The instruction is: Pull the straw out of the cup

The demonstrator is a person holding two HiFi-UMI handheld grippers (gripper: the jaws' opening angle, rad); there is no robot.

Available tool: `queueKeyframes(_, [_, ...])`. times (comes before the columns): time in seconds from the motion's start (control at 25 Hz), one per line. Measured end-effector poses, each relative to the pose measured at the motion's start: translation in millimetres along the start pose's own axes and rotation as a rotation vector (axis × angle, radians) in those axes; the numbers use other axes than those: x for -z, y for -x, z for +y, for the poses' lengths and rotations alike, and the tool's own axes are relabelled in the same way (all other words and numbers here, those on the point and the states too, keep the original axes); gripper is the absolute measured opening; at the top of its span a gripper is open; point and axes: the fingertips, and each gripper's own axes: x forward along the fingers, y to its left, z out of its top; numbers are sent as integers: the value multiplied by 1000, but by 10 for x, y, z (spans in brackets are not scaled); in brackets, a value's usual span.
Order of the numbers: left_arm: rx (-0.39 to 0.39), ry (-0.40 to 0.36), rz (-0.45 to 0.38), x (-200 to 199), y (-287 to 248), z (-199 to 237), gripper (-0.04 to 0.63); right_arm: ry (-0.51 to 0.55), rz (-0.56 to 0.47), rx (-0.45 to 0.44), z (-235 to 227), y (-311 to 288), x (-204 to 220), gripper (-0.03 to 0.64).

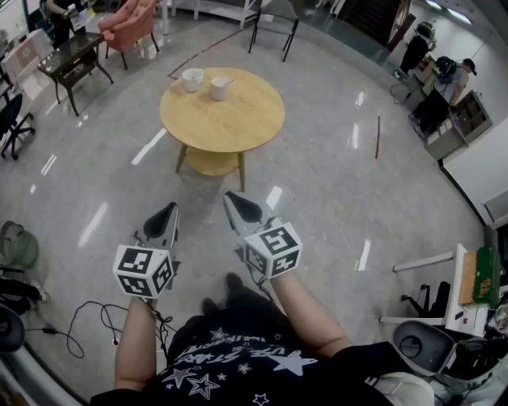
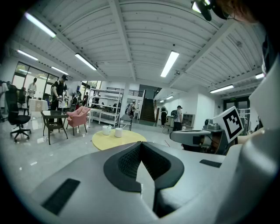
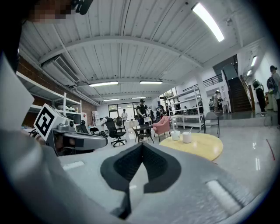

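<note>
A round yellow wooden table (image 1: 238, 119) stands a few steps ahead on the glossy grey floor. Two white cups stand near its far edge: a wider one (image 1: 192, 79) and a narrower one (image 1: 219, 89) with a thin straw (image 1: 228, 81) leaning out to the right. Both cups show small and far off in the left gripper view (image 2: 118, 132) and the right gripper view (image 3: 187, 137). My left gripper (image 1: 168, 209) and right gripper (image 1: 232, 198) are held side by side in front of me, well short of the table. Both are shut and hold nothing.
A pink armchair (image 1: 127, 24) and a dark side table (image 1: 75, 59) stand at the far left, a black chair (image 1: 274, 28) behind the round table. Cables (image 1: 87, 321) lie on the floor at my left. Desks and people fill the right edge (image 1: 444, 87).
</note>
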Motion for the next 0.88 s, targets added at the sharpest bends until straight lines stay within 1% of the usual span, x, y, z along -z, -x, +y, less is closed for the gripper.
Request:
queueKeyframes(0.16, [-25, 30, -9, -13, 110, 78, 6, 2, 16, -14, 107, -36, 11, -2])
queueKeyframes(0.4, [-16, 47, -2, 48, 244, 139, 6, 6, 40, -14, 271, -75, 106, -2])
queueKeyframes(0.52, [-14, 55, -2, 80, 322, 167, 6, 18, 46, -1, 349, -74, 139, -2])
queueKeyframes(0.6, [-10, 57, -2, 98, 371, 186, 6, 4, 10, -4, 405, -67, 88, -2])
queueKeyframes(0.72, [-7, 55, 1, 111, 427, 247, 6, -63, -85, -51, 506, -55, -35, 0])
queueKeyframes(0.8, [-13, 61, 1, 117, 443, 302, 6, -81, -102, -61, 524, -75, -51, 0])
queueKeyframes(0.88, [-22, 69, -5, 108, 445, 344, 6, -74, -87, -50, 484, -119, -23, -2])
